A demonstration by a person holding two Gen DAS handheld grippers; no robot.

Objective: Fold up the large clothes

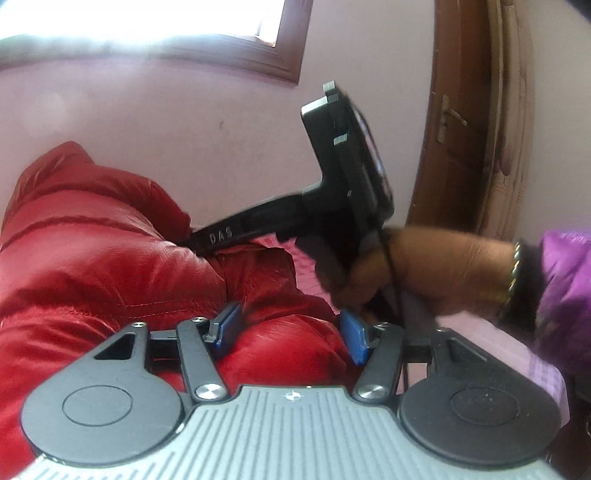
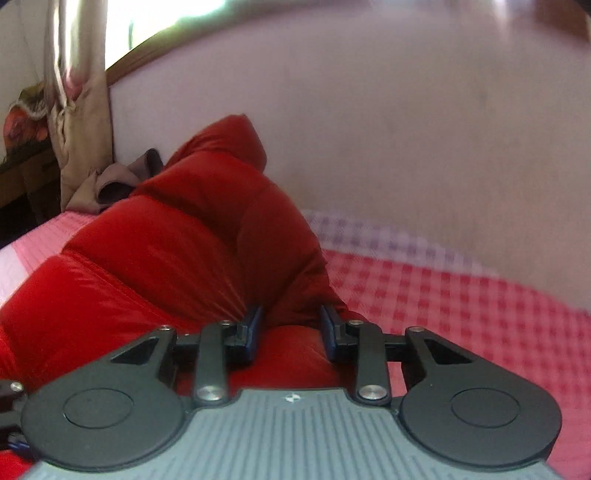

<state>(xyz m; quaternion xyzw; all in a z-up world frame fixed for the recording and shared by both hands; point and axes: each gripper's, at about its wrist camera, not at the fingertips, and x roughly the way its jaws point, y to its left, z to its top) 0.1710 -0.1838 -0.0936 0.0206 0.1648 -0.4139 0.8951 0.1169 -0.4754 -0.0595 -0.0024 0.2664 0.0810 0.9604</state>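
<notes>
A shiny red puffer jacket (image 1: 92,266) lies bunched on a pink checked bed cover (image 2: 461,295). My left gripper (image 1: 291,332) is open, its blue pads (image 1: 229,325) either side of a red fold of the jacket. My right gripper (image 2: 291,332) is also open, its jaws straddling a raised ridge of the jacket (image 2: 177,240). In the left wrist view the right gripper's black body (image 1: 343,177) and the hand holding it (image 1: 424,273) sit just ahead, its fingertips hidden behind the jacket.
A pale pink wall (image 1: 184,118) runs behind the bed. A wooden door (image 1: 461,110) stands at the right and a window (image 1: 147,22) above. A beige curtain (image 2: 77,92) and crumpled cloth (image 2: 122,177) sit at the bed's far left corner.
</notes>
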